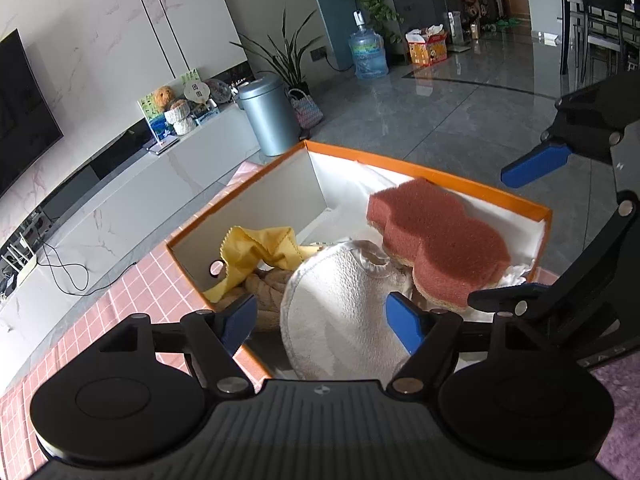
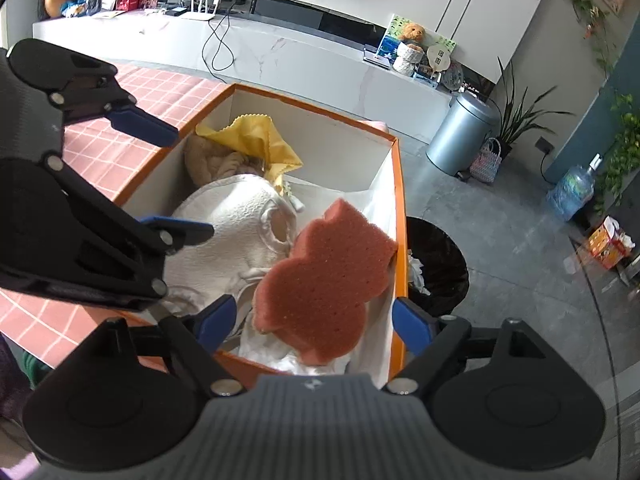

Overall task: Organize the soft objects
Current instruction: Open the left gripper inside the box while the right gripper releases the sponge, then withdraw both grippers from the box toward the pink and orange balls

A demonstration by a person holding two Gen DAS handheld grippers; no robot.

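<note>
While both sets of tongs, left tongs [image 1: 322, 320] and right tongs [image 2: 314, 320], stand released and empty, the reddish-brown lobed foam sponge [image 2: 320, 284] lies tilted in the orange-rimmed white cardboard box [image 2: 320, 114], leaning against its wall over the white quilted cloth [image 1: 340, 304] and yellow pinked-edge cloth [image 1: 260, 242]. Propped so high, it might slide or tip over the rim if nudged.

Readable text: none | my gripper bodies: small round emblem only, no letters legible | fan [image 2: 439, 57]: dark marks, too small to read | carton [image 1: 427, 47]: printed pictures, no legible wording
</note>
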